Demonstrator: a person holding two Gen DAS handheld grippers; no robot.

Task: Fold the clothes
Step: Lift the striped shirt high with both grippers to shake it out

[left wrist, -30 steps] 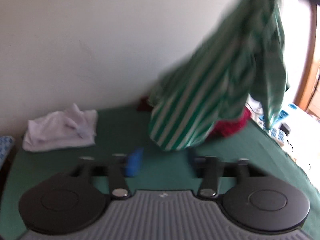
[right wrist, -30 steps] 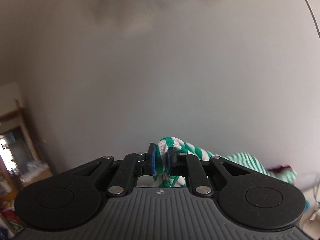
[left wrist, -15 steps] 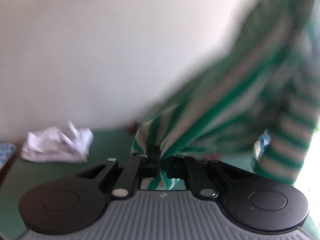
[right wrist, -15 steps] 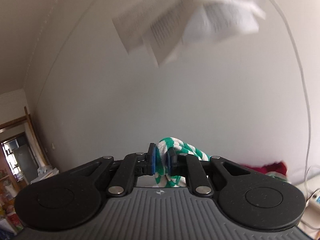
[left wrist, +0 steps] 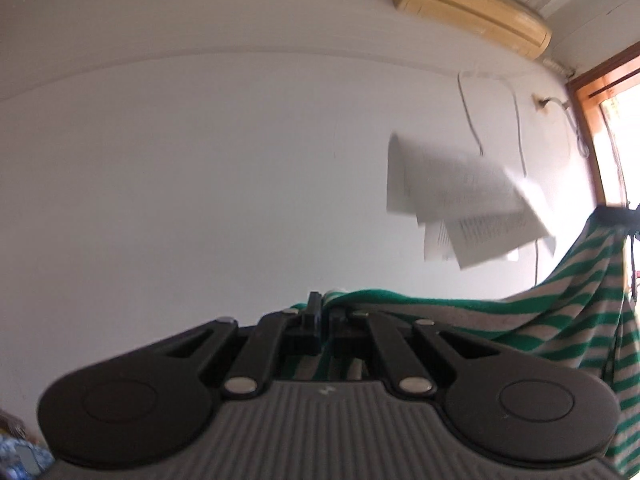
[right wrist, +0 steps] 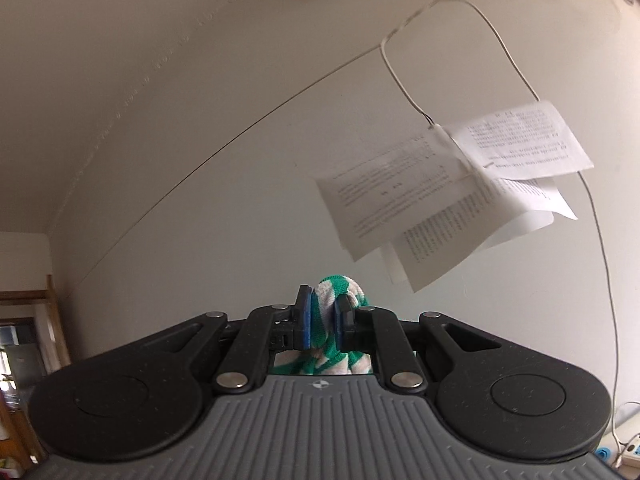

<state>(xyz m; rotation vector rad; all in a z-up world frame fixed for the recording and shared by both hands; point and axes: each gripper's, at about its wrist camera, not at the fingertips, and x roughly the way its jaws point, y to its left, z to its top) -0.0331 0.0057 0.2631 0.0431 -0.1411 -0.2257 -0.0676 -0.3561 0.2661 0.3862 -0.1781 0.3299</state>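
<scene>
Two grippers hold one green-and-white striped garment (left wrist: pixel 540 320) up in the air before a white wall. My left gripper (left wrist: pixel 325 316) pinches one edge; my right gripper (right wrist: pixel 323 322) clamps a bunched corner. By my judgement no fold is made yet; laying flat and folding remain.

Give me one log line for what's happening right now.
left gripper: shut on striped garment | right gripper: shut on striped garment | garment: hangs between them
</scene>
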